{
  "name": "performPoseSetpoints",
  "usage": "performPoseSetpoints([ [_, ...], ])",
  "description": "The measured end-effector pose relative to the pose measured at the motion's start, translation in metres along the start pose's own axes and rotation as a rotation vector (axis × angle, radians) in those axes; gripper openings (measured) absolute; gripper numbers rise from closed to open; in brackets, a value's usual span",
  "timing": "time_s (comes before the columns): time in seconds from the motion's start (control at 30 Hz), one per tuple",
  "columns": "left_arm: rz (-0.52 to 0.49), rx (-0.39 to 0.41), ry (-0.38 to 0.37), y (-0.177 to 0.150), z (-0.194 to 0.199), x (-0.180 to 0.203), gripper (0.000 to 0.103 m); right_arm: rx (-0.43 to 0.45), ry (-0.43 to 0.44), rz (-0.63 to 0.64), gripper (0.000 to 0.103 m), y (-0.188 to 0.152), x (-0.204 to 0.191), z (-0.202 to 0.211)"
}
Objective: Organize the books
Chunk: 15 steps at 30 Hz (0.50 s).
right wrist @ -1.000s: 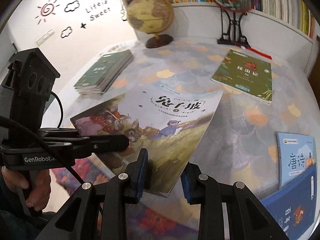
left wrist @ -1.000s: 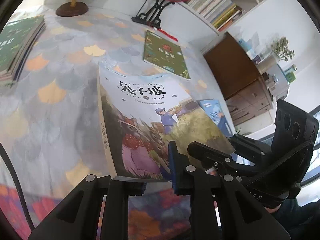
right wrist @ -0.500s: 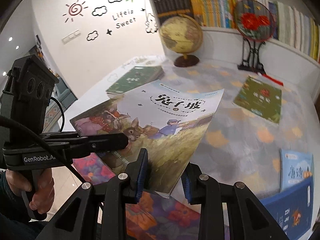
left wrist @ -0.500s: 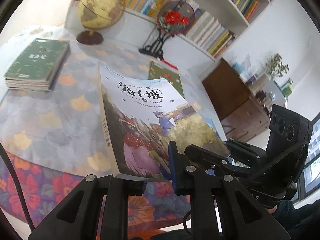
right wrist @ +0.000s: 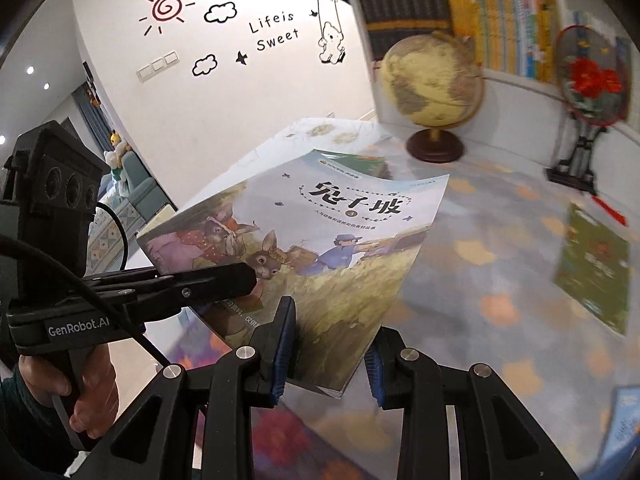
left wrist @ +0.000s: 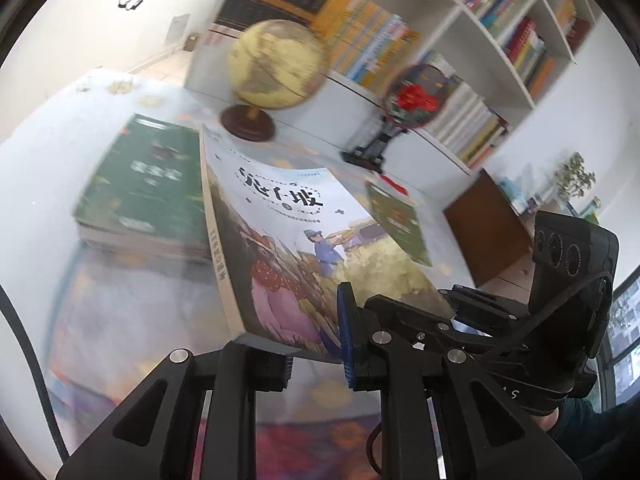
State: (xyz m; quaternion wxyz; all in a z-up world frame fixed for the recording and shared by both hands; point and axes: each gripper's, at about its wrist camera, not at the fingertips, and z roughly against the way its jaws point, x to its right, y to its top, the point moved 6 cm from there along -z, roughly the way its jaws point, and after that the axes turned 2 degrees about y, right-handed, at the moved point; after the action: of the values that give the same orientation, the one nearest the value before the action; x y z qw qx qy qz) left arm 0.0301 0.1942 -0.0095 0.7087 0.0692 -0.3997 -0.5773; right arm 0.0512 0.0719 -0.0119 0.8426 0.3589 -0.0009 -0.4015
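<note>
Grippers, two, hand-held, black with blue pads, are seen nearest the cameras. The left gripper [left wrist: 314, 354] is closed flat on the lower edge of the picture book [left wrist: 288, 240], near its spine corner; its upper pad [left wrist: 345, 336] is pressed on the cover and the lower finger lies under the book. The right gripper [right wrist: 330, 354] is set about the opposite lower corner of the same book; its jaws are narrowly parted, with that corner between the pads, and whether the pads bear on it cannot be told. A hand [right wrist: 94, 396] is seen on the left gripper's handle.

The picture book, with rabbits on a pale blue and yellow cover, is held tilted in the air above the near edge of the table [right wrist: 500, 312], clear of its patterned cloth.

A stack of green books [left wrist: 148, 188] is placed toward the table's left edge, just beyond the held book. A single green book [right wrist: 596, 268] lies flat toward the right edge, well apart from the stack. A blue book [right wrist: 624, 420] is partly seen at the near right corner.

A globe [right wrist: 434, 84] on a dark round base is stood at the far edge, with a round red-flowered fan [right wrist: 592, 80] on a black stand beside it. Shelves of books [left wrist: 480, 52] are ranged behind the table.
</note>
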Motion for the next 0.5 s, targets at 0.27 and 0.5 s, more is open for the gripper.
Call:
performPoseSetpoints([
  [0.27,0.038,-0.030,0.007,0.052,-0.022,-0.091,0.015,-0.037,0.016,-0.048,0.032,0.063,-0.011,-0.101],
  [0.5,0.080,-0.065,-0.028,0.074,-0.049,-0.136,0.016,-0.069,0.005,-0.121,0.032,0.096,-0.006,-0.153],
])
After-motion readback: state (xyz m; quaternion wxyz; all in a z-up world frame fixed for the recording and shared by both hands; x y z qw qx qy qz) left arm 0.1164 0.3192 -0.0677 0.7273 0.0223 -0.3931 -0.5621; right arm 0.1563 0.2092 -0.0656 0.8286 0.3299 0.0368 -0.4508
